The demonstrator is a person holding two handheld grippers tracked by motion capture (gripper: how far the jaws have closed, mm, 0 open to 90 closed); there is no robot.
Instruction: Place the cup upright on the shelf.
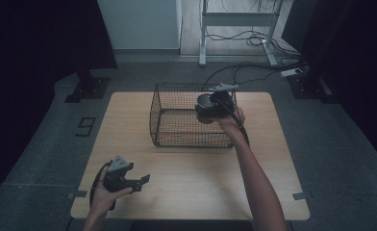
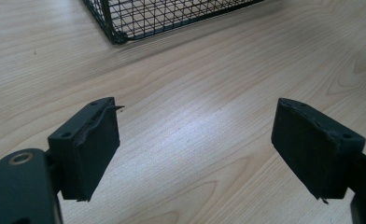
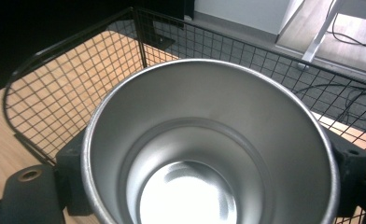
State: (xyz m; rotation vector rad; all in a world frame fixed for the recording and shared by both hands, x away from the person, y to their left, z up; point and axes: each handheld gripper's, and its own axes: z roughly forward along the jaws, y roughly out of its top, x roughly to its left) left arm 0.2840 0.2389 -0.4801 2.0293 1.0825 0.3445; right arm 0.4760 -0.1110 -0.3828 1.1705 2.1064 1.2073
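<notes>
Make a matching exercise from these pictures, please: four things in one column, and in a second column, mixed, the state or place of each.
Things
1. shiny steel cup
2. black wire mesh basket
3. left gripper
4. light wooden table

States or places
a. jaws wide apart, nothing between them
b. held between the jaws of the right gripper, over the basket
c. carries the basket
d. stands on the far half of the table

Pairs: 1-b, 2-d, 3-a, 4-c

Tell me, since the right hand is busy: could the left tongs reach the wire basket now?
Probably yes: the left tongs are open and hold nothing, with bare table between them and the wire basket.
</notes>
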